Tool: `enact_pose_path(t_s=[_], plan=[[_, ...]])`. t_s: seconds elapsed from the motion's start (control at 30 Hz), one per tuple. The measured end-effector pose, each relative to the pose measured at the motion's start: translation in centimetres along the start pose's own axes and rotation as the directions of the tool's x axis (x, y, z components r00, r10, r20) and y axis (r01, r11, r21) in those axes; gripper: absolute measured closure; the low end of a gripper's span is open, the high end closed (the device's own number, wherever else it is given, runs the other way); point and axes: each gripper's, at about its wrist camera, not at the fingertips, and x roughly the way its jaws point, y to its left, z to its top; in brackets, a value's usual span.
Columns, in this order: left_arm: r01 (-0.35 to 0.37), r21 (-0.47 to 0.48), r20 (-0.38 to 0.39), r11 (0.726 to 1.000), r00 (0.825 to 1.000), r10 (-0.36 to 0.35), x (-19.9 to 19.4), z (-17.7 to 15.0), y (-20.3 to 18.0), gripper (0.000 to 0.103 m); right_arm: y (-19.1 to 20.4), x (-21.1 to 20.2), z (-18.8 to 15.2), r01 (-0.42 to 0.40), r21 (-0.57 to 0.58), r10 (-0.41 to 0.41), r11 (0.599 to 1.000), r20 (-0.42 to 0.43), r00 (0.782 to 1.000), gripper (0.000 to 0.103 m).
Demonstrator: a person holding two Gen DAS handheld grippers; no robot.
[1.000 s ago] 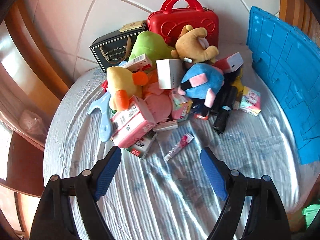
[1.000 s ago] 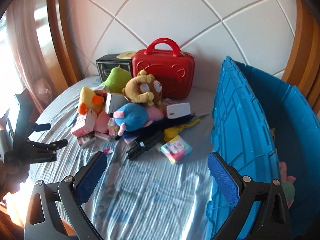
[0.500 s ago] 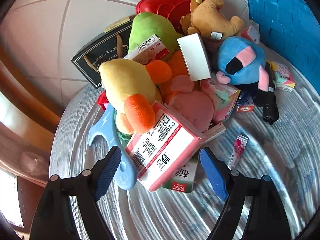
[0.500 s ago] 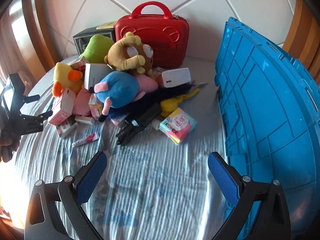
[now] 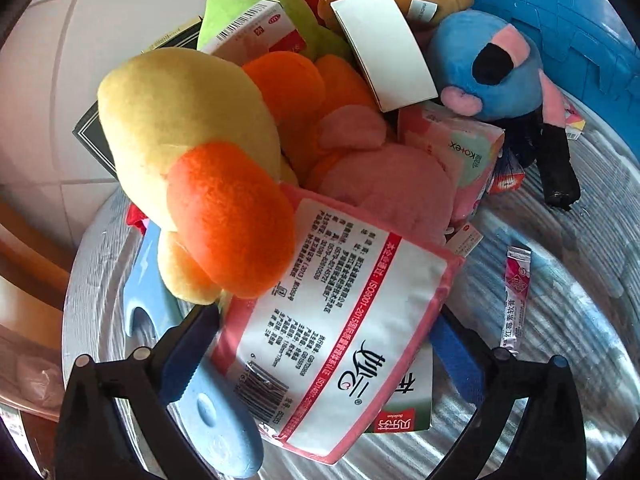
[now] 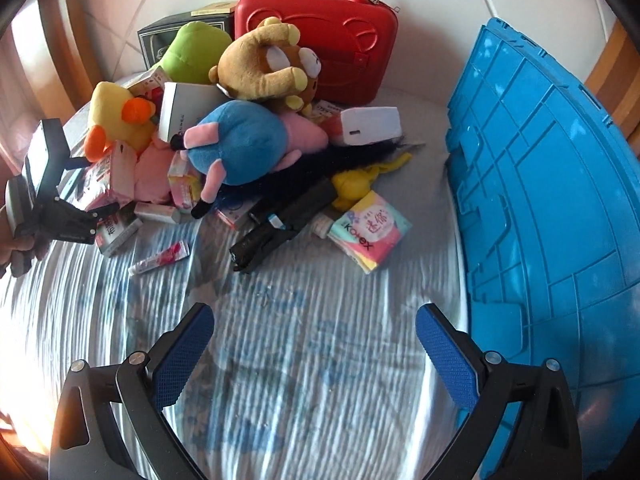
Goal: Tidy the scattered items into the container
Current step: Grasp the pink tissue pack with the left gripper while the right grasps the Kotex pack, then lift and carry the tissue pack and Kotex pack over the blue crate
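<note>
Since 1.0 s ago the left wrist view has gone from an overview of the whole pile to a close view of its left edge; since 0.5 s ago the pink-bordered pack has grown further in frame. The right wrist view has tilted down: the blue crate's interior, visible 1.0 s ago, is out of sight, only its outer wall shows.

Blue crate (image 6: pixel 560 208): stands at the right edge of the bed, wall ribbed, well apart from the pile. Striped sheet (image 6: pixel 312 360) lies bare between the crate, the pile and the right gripper.

Red case (image 6: pixel 320 36): upright against the tiled wall behind the pile.

Pile: yellow duck plush (image 5: pixel 180 152) rests on top of the pink-bordered pack (image 5: pixel 332 344); blue plush (image 5: pixel 488 68) to the right; Kotex pack (image 6: pixel 370 230) lies apart on the crate side.

Left gripper (image 5: pixel 320 360): fingers wide, one either side of the pink-bordered pack, which lies between the pads; contact cannot be told. A light blue flat piece (image 5: pixel 216 420) lies under the left finger.

Right gripper (image 6: pixel 316 354): fingers wide, nothing between them, over bare sheet.

Small pink sachet (image 5: pixel 516 300): alone on the sheet, right of the pack.
</note>
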Motion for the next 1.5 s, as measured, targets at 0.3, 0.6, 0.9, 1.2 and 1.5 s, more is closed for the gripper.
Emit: enact_pose_path(t_s=[0.3,0.6,0.9,1.2,1.5], plan=[[-0.131,0.066,-0.103,0.989,0.985,0.137,2.1,0.0,-2.5,0.001,-2.0,8.0,2.9,0.079,0.096,-0.078,0.992,-0.02,0.997,0.001],[-0.019,-0.188,-0.046,0.982,0.999,0.01,-2.5,-1.4,-1.8,0.014,-6.9,15.8,5.4,0.151,0.212,-0.132,0.966,-0.098,0.986,0.001],[-0.03,-0.248,-0.009,0.968,1.0,0.028,-7.1,-2.4,-2.6,0.015,-7.9,19.6,5.8,0.137,0.234,-0.109,0.962,-0.132,0.985,0.001],[-0.046,-0.263,0.009,0.964,0.999,0.05,-9.8,-2.3,-4.5,0.015,-8.2,18.7,4.7,0.059,0.216,-0.031,0.975,-0.132,0.991,0.028],[-0.07,-0.284,0.055,0.956,0.994,0.089,-13.0,-1.1,-6.1,0.015,-5.8,11.6,2.6,-0.002,0.153,0.011,0.988,-0.055,0.998,0.029]])
